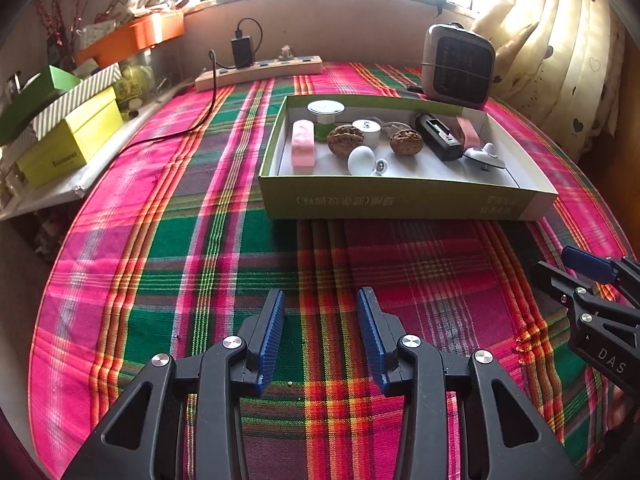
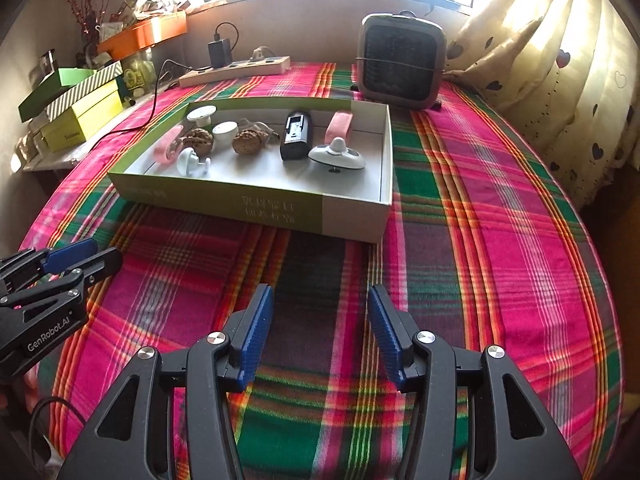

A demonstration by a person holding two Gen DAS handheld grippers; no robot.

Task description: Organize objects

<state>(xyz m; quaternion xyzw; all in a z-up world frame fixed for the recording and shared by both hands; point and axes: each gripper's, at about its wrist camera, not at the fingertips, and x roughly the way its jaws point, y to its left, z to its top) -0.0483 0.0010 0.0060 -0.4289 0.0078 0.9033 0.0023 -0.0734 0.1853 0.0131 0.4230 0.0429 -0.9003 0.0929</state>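
Observation:
A shallow green-and-white box stands on the plaid cloth. Inside lie a pink bar, two walnuts, a white knob, a black rectangular device, a white-grey disc toy and a white cup. My left gripper is open and empty, well short of the box. My right gripper is open and empty, also in front of the box.
A small heater stands behind the box. A power strip with a charger lies at the back. Stacked yellow and green boxes sit on a shelf at left. A curtain hangs at right.

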